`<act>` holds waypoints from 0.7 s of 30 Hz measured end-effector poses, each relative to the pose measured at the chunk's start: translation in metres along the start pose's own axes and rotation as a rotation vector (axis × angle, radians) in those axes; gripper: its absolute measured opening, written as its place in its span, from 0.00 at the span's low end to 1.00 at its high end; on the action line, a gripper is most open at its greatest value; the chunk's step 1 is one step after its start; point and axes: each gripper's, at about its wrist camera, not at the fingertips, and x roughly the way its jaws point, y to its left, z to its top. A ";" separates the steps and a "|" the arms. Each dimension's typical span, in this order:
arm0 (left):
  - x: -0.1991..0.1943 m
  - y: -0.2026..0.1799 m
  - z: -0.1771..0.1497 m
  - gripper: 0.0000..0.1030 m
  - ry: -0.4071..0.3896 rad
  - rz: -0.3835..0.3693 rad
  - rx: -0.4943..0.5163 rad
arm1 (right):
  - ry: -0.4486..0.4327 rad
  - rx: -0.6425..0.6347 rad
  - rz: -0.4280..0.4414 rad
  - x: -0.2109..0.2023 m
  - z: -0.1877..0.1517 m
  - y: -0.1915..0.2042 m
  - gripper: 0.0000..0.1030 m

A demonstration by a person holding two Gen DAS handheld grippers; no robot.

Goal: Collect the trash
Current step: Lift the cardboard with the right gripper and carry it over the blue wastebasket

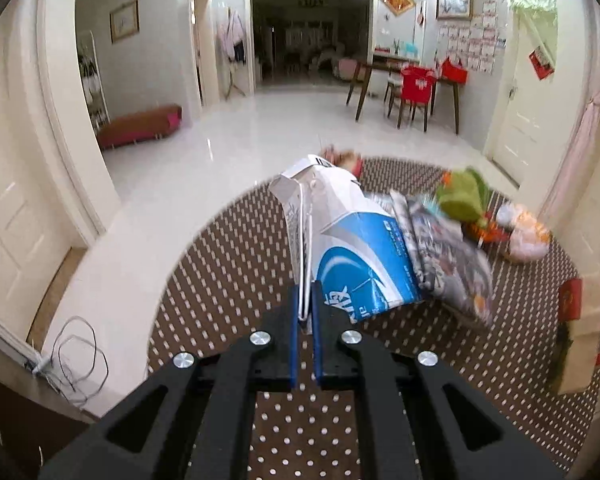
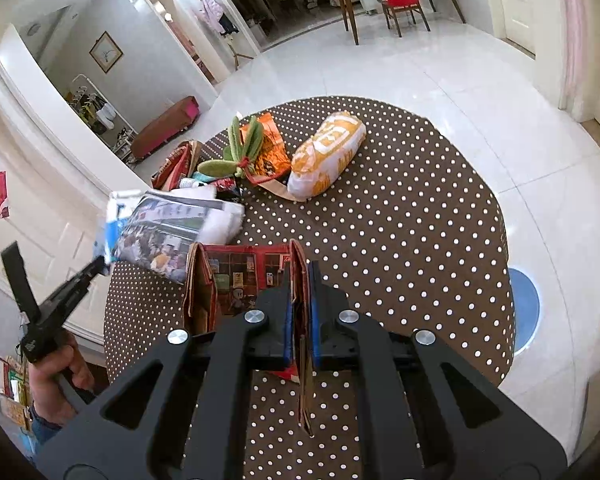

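A: Left wrist view: the left hand-held gripper (image 1: 307, 308) is clamped on the edge of a blue-and-white paper bag (image 1: 356, 248), lifted above the polka-dot desk (image 1: 228, 264). It looks light and thin, crumpled, so a pinch on the folded rim suits it.

B: Right wrist view: the right hand-held gripper (image 2: 301, 312) pinches the rim of a red paper bag (image 2: 240, 276) standing open on the desk. Stiffer card, I'd judge; the rim could tear.
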 end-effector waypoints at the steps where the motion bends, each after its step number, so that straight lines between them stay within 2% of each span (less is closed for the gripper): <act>1: -0.006 0.000 0.005 0.05 -0.022 -0.005 -0.007 | -0.008 -0.001 -0.001 -0.002 0.001 0.000 0.06; 5: -0.027 -0.004 0.023 0.05 -0.092 -0.039 -0.020 | -0.043 0.002 -0.008 -0.015 0.006 -0.003 0.06; 11: -0.050 -0.047 0.039 0.05 -0.153 -0.180 0.021 | -0.108 0.055 -0.042 -0.041 0.016 -0.029 0.06; 17: -0.041 -0.113 0.037 0.05 -0.120 -0.335 0.098 | -0.169 0.198 -0.139 -0.064 0.019 -0.102 0.06; 21: -0.028 -0.157 0.029 0.05 -0.068 -0.424 0.153 | -0.148 0.299 -0.238 -0.056 0.011 -0.161 0.07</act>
